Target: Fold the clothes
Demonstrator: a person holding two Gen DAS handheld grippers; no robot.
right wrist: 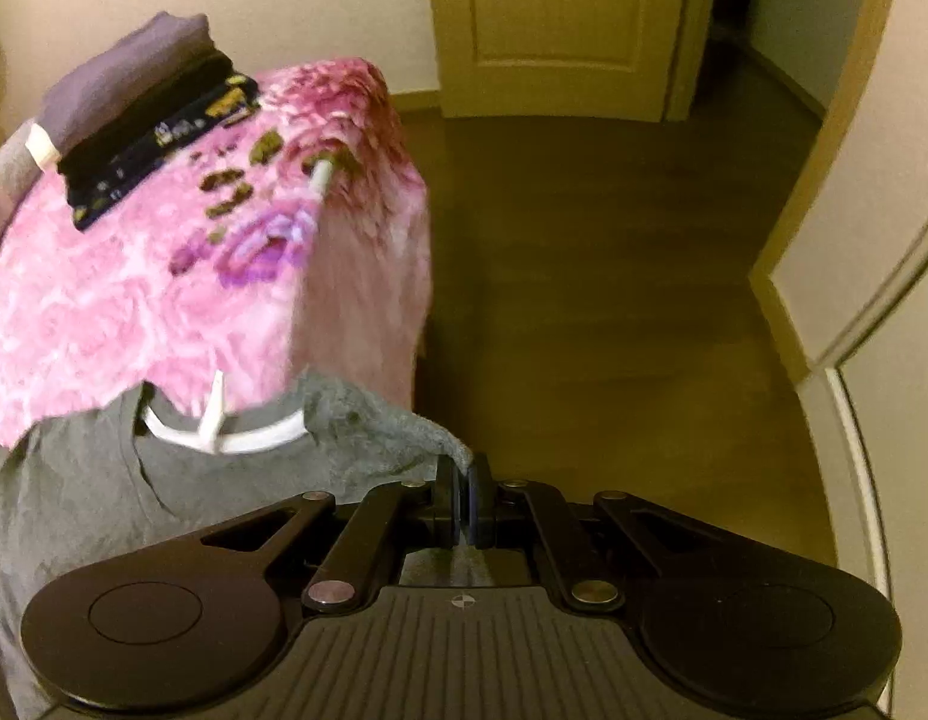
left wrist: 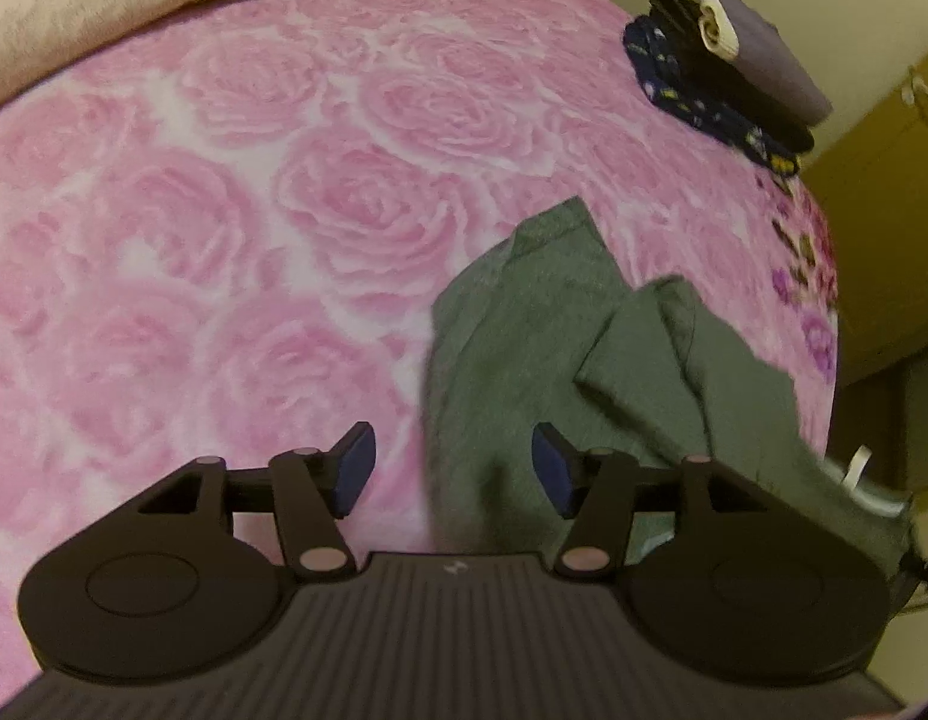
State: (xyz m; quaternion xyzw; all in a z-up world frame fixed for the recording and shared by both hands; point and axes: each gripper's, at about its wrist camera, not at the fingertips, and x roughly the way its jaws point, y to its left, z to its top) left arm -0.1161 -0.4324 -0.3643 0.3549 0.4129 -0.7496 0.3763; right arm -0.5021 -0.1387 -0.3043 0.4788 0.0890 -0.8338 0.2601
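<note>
A: Nearest us is the left gripper [left wrist: 452,468], jaws spread wide with nothing between the pads. Beyond it, the biggest thing by far is the pink rose bedspread [left wrist: 224,210], filling everything ahead and to the left of those jaws.

B: And the grey-green garment [left wrist: 523,330] comes next in size. It lies crumpled on the bedspread just ahead and to the right of our open jaws, one flap doubled over another. We judge it is still at the spreading-out stage, not yet folded.

A: On the right side, our right gripper [right wrist: 464,498] has its jaws closed on a corner of that garment, the cloth pinched between the pads and trailing left toward the white-trimmed neckline [right wrist: 224,426]. We hold it out past the bed's edge, probably to pull the fabric taut.

B: That explains the poses: the right gripper points level, out over the floor; the left tilts down at the bed, seemingly ready to take a second corner.

A: Smallest, far ahead of both jaws, is the stack of folded clothes [left wrist: 733,72], set well apart, likely to keep the working area free.
</note>
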